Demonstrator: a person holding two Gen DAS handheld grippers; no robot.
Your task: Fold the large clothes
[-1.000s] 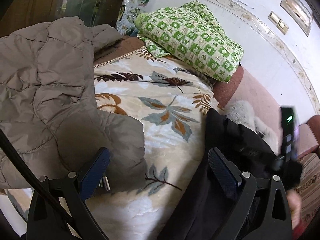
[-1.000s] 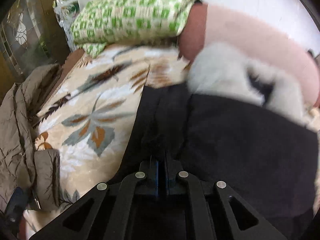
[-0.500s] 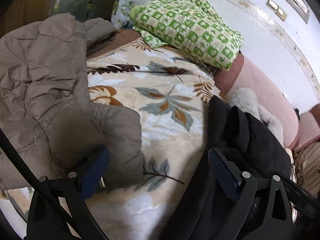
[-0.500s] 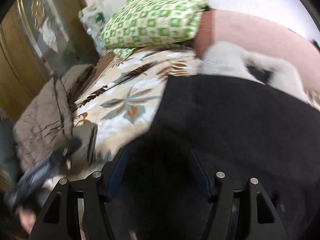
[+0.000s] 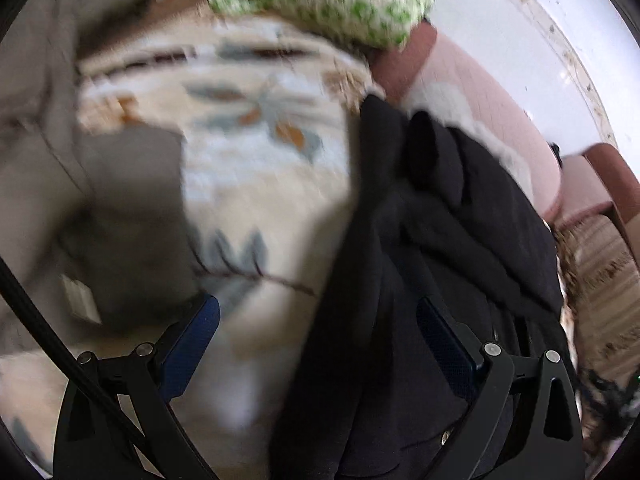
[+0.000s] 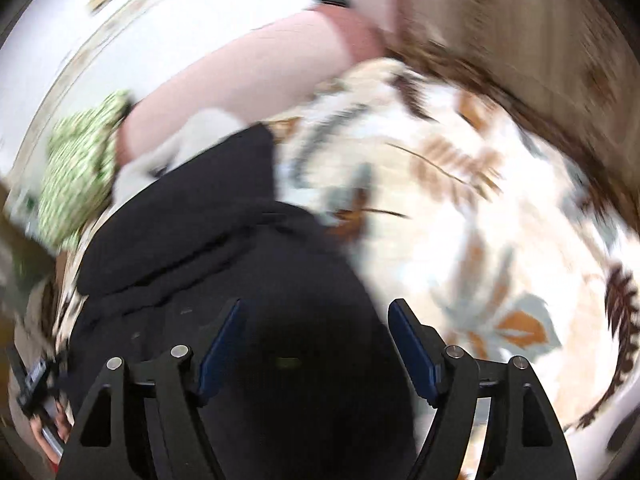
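Clearly unfinished: nearest, left tool (image 5: 318, 330) and right tool (image 6: 316, 340) both gape, gripping nothing; the black garment (image 5: 440, 240) lies bunched on the floral blanket (image 5: 256, 176), grey padded coat (image 5: 120, 200) rumpled beyond

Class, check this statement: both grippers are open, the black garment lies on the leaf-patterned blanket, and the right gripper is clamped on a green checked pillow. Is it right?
Not quite. In the right wrist view the right gripper is open over the black garment, gripping nothing; the green checked pillow lies far off. The left gripper is open too, and the garment does lie on the leaf-patterned blanket.
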